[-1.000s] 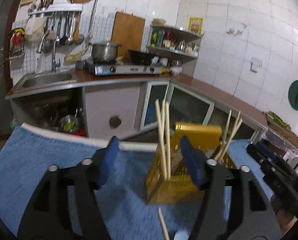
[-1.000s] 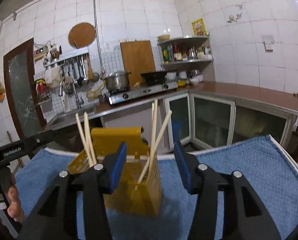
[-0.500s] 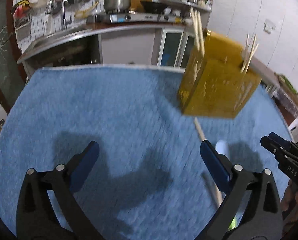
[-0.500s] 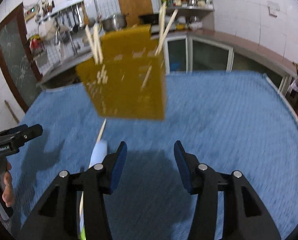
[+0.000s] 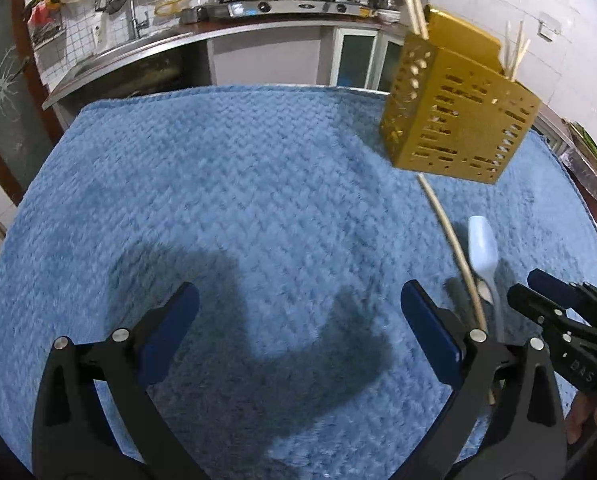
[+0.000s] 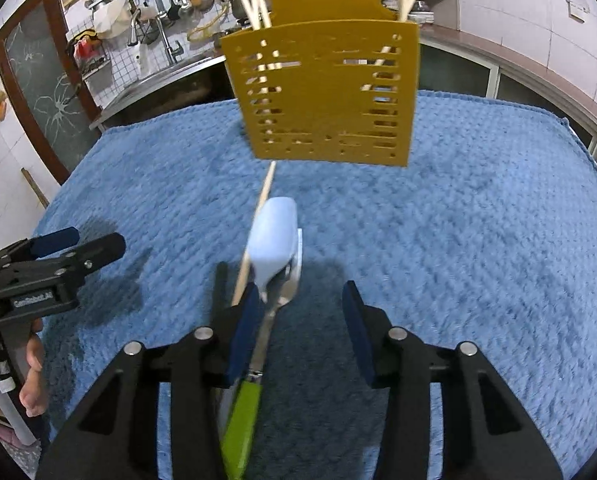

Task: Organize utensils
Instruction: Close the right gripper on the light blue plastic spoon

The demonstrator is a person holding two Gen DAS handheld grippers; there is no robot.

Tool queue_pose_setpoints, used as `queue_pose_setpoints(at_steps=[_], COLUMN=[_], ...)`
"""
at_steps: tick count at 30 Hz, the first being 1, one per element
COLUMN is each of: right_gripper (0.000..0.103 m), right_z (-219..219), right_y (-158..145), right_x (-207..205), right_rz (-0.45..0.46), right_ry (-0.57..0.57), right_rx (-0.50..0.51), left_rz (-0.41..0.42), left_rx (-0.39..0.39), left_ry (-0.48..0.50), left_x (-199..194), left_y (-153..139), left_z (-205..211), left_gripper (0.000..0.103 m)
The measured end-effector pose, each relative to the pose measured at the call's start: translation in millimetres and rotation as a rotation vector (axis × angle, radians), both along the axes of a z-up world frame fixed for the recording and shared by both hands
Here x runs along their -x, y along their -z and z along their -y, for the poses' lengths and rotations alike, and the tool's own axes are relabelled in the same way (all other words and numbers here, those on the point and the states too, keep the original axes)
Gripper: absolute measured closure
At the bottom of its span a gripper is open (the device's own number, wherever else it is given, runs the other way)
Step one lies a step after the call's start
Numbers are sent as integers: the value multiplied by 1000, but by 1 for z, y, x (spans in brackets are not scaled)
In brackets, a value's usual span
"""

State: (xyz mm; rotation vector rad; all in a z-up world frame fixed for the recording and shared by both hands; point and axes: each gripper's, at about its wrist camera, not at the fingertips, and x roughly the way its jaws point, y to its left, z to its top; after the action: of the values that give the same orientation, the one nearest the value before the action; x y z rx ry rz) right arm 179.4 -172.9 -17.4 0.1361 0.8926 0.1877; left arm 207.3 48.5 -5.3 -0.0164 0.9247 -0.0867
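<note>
The right gripper [image 6: 296,320] has its blue-padded jaws partly apart; they have just been closing, and nothing is pinched yet. The green-handled metal fork [image 6: 258,364] lies along the inner face of its left pad, whether touching I cannot tell, with clear space across to the right pad. The left gripper [image 5: 298,332] stands fully wide, having just been opening, over bare blue towel [image 5: 218,200], with nothing between its pads.

Just ahead of the right jaws the loose utensils lie in a tight bundle: the fork's head tucked under the bowl of a pale blue plastic spoon [image 6: 274,240], and a single wooden chopstick [image 6: 254,236] running along their left side towards the base of the yellow slotted plastic utensil holder [image 6: 326,96]. The holder stands upright farther back on the towel, with chopsticks already in its two outer compartments.

The step in hand appears to be picking up the fork. To do it well, the right gripper should shift left so the handle sits midway between the pads, close on the handle below the spoon, and lift straight so the spoon and chopstick are not dragged along.
</note>
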Motion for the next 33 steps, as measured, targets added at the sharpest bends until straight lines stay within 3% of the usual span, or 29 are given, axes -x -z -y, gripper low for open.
queue_pose_setpoints(at_steps=[5,11,20,26,33], right_gripper=[67,91,93,97,97], right_z=[-12,-26,7,47,88], right_y=[2,5,-4,-11,-1], right_x=[-9,-21,-23,-23,-17], right_rz=[-42,-86,-76,-68,-94], right_ry=[-10,-17,21,78,131], right_rx=[-5,35,-66,-68,-56], left_rz=[-20,-32,-44,-100,-183], left_rx=[-17,-4,9,55,76], left_ry=[-17,-28,30,59,117], left_x=[-3,-6,0,0,-1], left_y=[6,5,-4,-1,11], left_z=[-4,-6,18,46,80], left_gripper=[5,5,7,18,47])
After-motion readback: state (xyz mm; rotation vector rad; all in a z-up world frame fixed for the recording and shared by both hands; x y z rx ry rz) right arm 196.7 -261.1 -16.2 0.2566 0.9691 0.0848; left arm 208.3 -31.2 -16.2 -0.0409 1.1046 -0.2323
